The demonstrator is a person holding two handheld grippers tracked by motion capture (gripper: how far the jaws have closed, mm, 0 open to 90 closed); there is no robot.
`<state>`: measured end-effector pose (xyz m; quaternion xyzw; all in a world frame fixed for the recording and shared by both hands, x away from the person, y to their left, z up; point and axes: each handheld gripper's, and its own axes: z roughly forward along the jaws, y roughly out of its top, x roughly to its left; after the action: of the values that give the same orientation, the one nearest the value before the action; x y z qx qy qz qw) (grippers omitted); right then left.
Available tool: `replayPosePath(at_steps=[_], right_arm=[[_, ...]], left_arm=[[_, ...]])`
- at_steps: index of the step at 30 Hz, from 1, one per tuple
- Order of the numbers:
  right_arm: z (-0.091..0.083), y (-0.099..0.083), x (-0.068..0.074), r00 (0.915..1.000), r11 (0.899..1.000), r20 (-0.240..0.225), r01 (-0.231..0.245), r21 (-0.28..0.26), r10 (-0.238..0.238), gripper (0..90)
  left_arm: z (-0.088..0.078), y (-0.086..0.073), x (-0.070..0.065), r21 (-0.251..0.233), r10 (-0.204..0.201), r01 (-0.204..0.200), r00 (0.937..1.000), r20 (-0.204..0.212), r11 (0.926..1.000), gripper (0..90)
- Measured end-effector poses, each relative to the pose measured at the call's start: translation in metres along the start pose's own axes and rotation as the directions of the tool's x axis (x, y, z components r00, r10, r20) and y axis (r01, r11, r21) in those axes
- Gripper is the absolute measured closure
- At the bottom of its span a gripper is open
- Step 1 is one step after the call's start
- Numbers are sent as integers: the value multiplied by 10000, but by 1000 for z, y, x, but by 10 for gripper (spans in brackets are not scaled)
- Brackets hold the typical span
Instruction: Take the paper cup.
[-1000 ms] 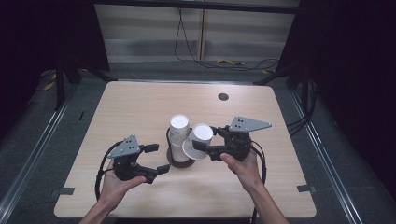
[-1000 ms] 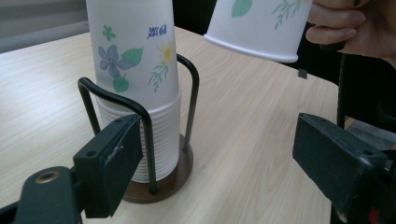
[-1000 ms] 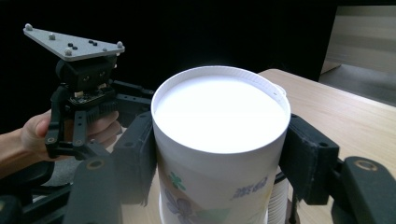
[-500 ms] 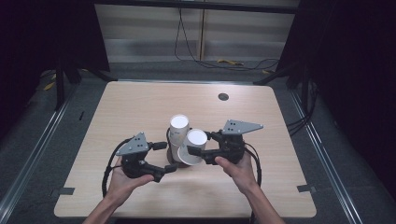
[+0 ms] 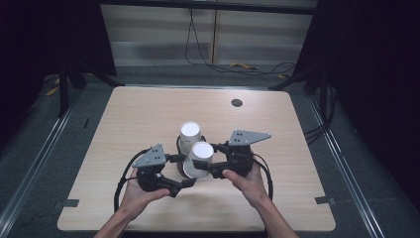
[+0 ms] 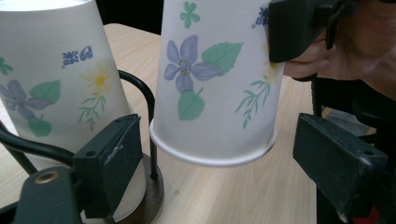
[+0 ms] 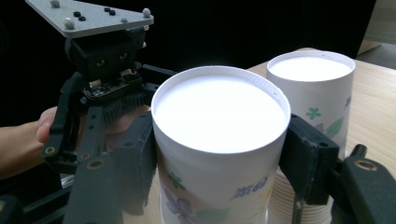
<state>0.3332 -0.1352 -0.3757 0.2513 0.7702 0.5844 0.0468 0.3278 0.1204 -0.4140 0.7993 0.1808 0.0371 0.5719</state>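
- Your right gripper (image 5: 202, 167) pinches an inverted white paper cup printed with flowers (image 5: 199, 159), jaws pressed on its side walls; the cup hangs tilted and clear of the light wooden worktop (image 5: 148, 114), near the middle of its near half.
- At about 11 o'clock from the held cup, a stack of matching flowered paper cups (image 5: 189, 139) stands upside down on a round dark base with a black wire frame (image 6: 148, 182).
- Your left gripper (image 5: 184, 171) is spread, empty, with the held cup's rim between its jaws and no pad touching it.
- Step in hand, as judged: separating one cup from the stack and passing it between grippers.
- Next move: close the left gripper on the lower wall near the rim, lightly, since thin paper will crush; release the right only once the grip is firm.
- The worktop is otherwise bare apart from a small dark round disc (image 5: 236, 103) at 1 o'clock. The surrounding room is dark, with cables on the grey floor (image 5: 237, 74) at 12 o'clock.
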Motion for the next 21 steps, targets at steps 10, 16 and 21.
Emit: replayPosePath(at_steps=[10,16,21], right_arm=[[9,-1,4,9998,9999,-219,13,101,-10,345],[13,-2,7,9994,9998,-334,43,174,-37,345],[16,-4,9,9992,9997,-397,108,204,-100,345]], left_arm=[[3,-1,0,106,53,-53,10000,8,9999,158],[5,-2,0,169,27,-26,10000,-26,9999,162],[6,-4,0,157,108,-108,9999,-31,9998,208]])
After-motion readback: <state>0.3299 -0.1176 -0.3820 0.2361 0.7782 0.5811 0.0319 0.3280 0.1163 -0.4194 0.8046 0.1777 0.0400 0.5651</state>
